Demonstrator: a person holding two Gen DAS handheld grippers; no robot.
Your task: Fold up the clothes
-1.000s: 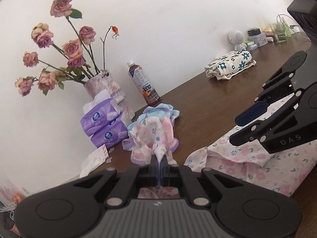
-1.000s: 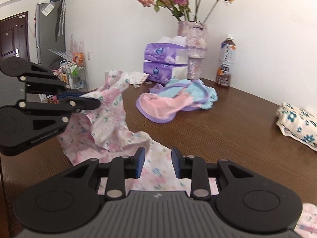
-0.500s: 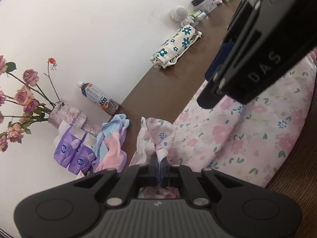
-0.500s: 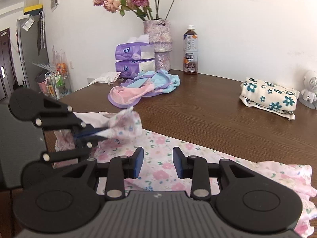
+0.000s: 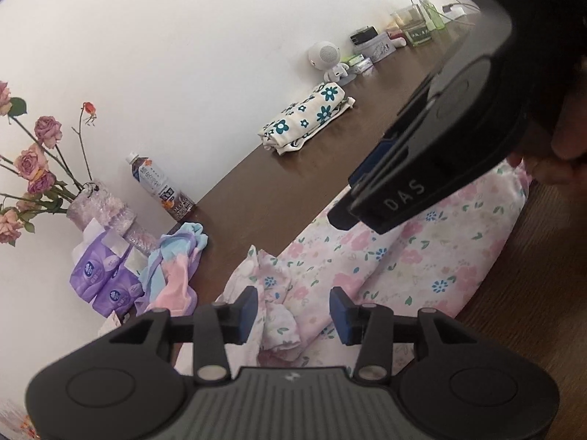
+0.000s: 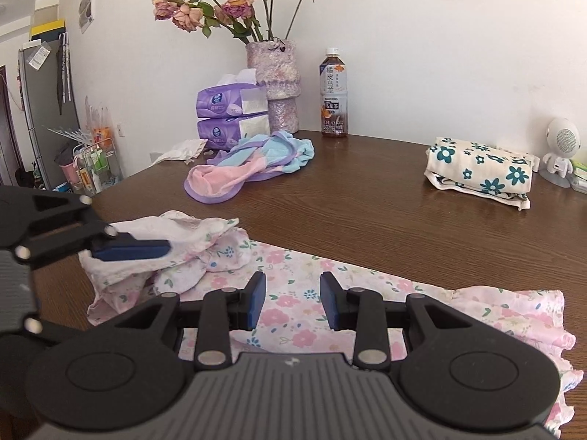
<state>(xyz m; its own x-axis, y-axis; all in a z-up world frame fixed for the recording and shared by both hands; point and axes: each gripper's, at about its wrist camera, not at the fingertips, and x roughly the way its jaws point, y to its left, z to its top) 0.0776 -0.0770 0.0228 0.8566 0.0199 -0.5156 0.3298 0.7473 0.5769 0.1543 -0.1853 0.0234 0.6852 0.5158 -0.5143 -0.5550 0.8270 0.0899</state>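
Left gripper (image 5: 292,311) has just let go: half a second ago its jaws were clamped on a bunched corner of the pink floral garment (image 6: 293,286), now they stand wide apart and empty, with that corner dropped in a crumpled heap on the garment's left end, so one fold-over looks laid but messy. Right gripper (image 6: 292,301) hovers low over the cloth spread on the counter (image 6: 367,220), jaws open, holding nothing.

Black left tool (image 5: 293,311), blue finger pads (image 5: 247,310), silver screws, ribbed grey housing, right tool (image 5: 411,198) lettered "DAS"
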